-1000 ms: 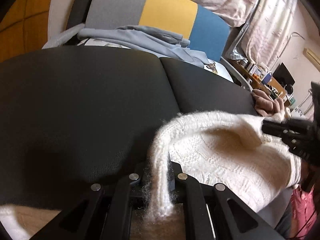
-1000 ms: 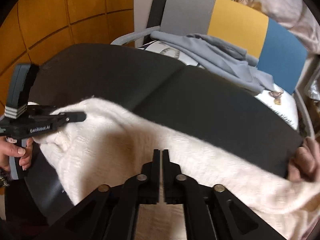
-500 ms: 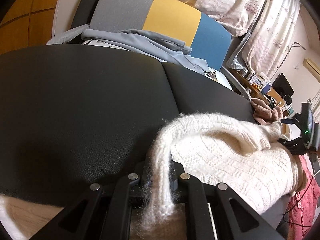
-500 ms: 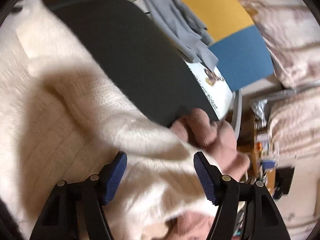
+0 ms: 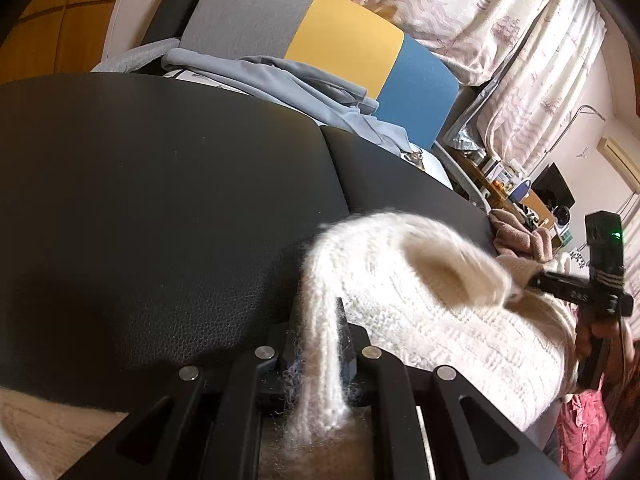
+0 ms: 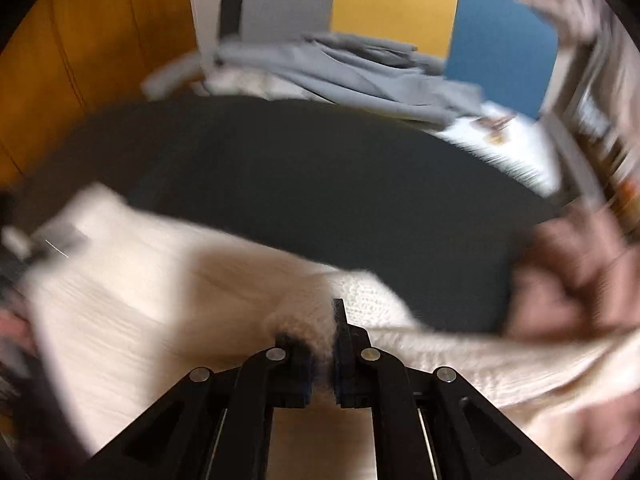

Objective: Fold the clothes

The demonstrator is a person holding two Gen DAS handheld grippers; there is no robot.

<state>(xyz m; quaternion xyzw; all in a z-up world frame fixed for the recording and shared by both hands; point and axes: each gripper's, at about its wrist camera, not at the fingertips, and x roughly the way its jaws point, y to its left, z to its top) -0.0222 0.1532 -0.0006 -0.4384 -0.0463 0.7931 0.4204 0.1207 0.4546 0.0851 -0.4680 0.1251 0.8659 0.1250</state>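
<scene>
A cream knitted sweater [image 5: 448, 320] lies over the near edge of a black padded surface [image 5: 160, 208]. My left gripper [image 5: 320, 320] is shut on a fuzzy edge of the sweater, which hangs through its fingers. In the left wrist view my right gripper [image 5: 532, 280] meets the sweater's far edge at the right. In the blurred right wrist view my right gripper [image 6: 320, 320] is shut on a bunched edge of the sweater [image 6: 160, 300].
A grey-blue garment [image 5: 288, 80] lies on a chair with a grey, yellow and blue back [image 5: 344, 36] behind the black surface. A pink garment [image 5: 520, 236] lies at the right edge. Curtains and a cluttered desk [image 5: 516, 192] stand far right.
My right gripper was open over the sweater half a second ago and has since shut on its edge. The right view swung round fast. My left gripper kept its hold.
</scene>
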